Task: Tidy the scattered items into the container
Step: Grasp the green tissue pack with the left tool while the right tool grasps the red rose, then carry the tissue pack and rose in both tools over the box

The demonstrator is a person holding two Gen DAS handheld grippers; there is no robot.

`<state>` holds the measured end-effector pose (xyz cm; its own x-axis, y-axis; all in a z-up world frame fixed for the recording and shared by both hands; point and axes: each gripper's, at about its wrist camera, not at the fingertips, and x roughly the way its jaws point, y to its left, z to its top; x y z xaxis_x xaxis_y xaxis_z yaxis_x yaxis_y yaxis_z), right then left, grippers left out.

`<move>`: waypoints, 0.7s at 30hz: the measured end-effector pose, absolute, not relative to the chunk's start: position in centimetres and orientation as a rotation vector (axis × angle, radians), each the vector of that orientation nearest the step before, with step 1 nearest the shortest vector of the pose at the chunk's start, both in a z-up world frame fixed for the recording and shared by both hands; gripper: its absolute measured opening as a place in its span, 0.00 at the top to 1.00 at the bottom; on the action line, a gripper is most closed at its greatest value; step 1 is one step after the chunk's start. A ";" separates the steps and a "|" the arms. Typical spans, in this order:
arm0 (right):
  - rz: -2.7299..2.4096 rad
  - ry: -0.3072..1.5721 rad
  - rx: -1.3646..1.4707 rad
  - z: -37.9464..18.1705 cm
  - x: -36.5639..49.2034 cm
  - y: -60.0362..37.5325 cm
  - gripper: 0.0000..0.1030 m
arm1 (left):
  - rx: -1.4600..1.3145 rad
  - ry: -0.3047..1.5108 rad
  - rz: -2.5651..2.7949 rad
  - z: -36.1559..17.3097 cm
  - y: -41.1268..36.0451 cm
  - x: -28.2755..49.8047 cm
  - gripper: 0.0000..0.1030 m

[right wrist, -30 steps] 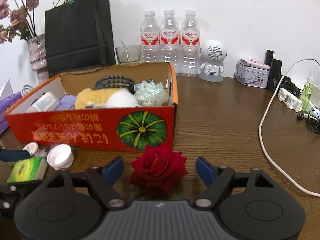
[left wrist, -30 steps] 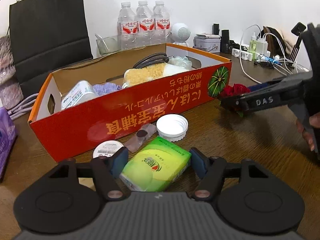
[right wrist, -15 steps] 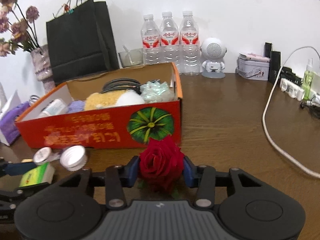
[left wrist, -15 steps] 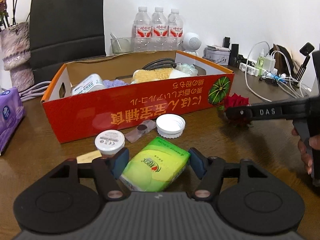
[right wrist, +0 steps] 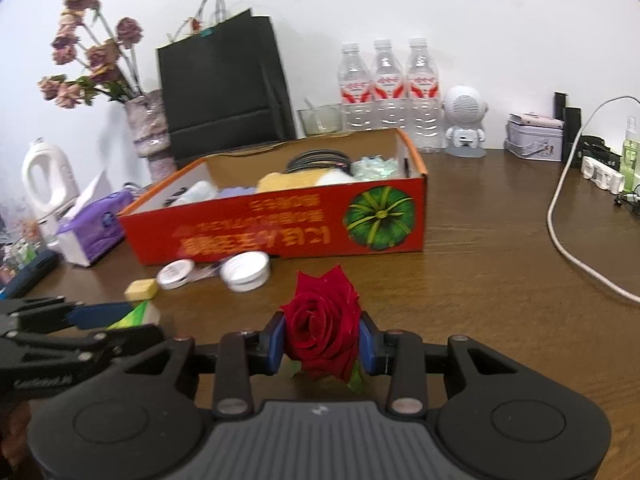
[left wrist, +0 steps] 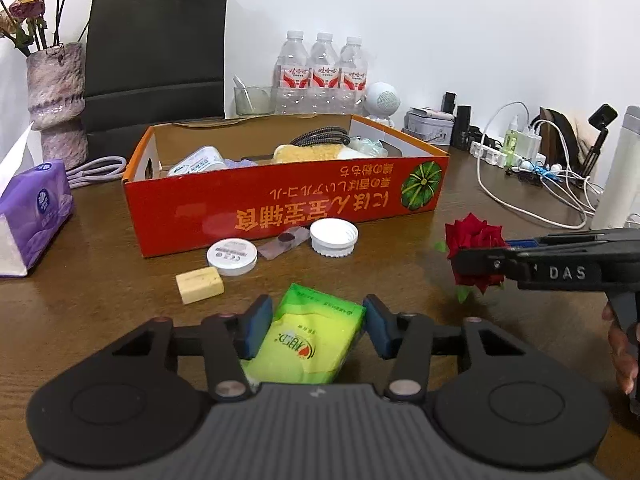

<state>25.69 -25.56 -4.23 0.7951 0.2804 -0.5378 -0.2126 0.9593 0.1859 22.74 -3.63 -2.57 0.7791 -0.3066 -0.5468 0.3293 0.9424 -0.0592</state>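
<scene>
Two grippers closing: left gripper (left wrist: 316, 330) on green pack (left wrist: 308, 340), right gripper (right wrist: 322, 342) on rose (right wrist: 322, 328).

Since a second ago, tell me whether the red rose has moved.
Yes. The red rose sat right against the orange cardboard box; now, gripped by the closing right gripper, it sits farther back from the box.

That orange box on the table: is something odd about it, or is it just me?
The orange box stands with its printing upside down: the lettering and the green pumpkin picture on its front wall are inverted. It sits flat and open-topped all the same, with items inside. Small things still lie loose before it, such as a white lid.
</scene>
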 end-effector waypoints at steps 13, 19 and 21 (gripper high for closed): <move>0.301 0.615 0.103 -4.1 22.9 -24.8 0.65 | 0.080 0.674 -0.348 -3.4 -3.0 21.8 0.41; 0.309 0.600 0.098 -3.5 22.5 -24.7 0.65 | 0.076 0.620 -0.344 -2.5 -2.6 20.8 0.55; 0.313 0.586 0.095 -3.1 22.3 -24.7 0.65 | 0.077 0.581 -0.337 -1.6 -2.5 20.2 0.55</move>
<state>22.32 -24.65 -3.11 0.7872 0.3171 -0.5289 -0.2638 0.9484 0.1761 20.20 -2.54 -1.57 0.7829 -0.2901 -0.5503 0.3329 0.9427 -0.0233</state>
